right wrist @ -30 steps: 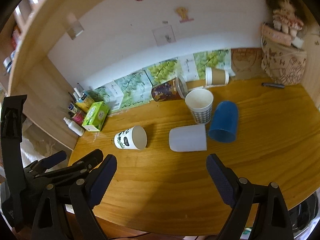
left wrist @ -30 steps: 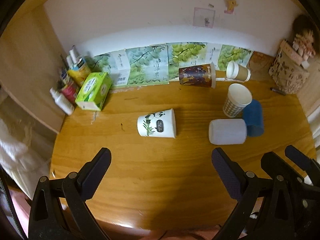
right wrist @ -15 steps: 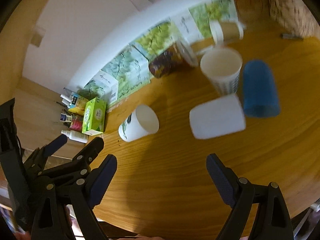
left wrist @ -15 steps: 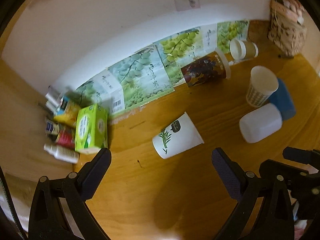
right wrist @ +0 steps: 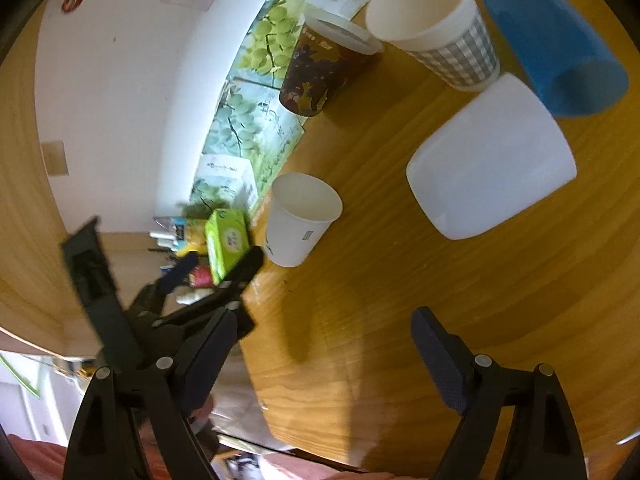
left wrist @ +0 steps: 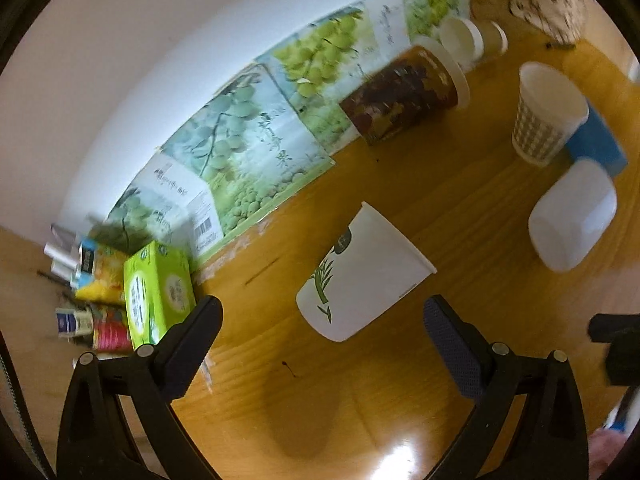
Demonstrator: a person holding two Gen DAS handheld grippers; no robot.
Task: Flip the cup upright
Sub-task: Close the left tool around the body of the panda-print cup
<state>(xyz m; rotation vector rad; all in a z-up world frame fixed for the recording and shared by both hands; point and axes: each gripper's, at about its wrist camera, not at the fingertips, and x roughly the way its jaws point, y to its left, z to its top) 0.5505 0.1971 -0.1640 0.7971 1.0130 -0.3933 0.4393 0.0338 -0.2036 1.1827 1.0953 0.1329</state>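
A white paper cup with a panda and bamboo print (left wrist: 360,276) lies on its side on the wooden table (left wrist: 360,392), mouth toward the right; it also shows in the right wrist view (right wrist: 300,220). My left gripper (left wrist: 320,328) is open and empty, its jaws wide apart just in front of this cup, not touching it. My right gripper (right wrist: 320,344) is open and empty above the table's near edge, well short of the cups. The left gripper shows in the right wrist view (right wrist: 216,272) at the left.
A frosted white cup (right wrist: 492,160), a blue cup (right wrist: 556,44) and a brown leaf-print cup (right wrist: 320,72) lie on their sides; a checked paper cup (right wrist: 436,28) stands upright. A green tissue box (left wrist: 158,292) and small bottles (left wrist: 84,280) sit at the left. Grape-print boxes (left wrist: 256,152) line the wall.
Both grippers have moved forward and tilted, so the cups loom larger. The left gripper has closed in on the panda cup. Both stay open and nothing has been gripped.
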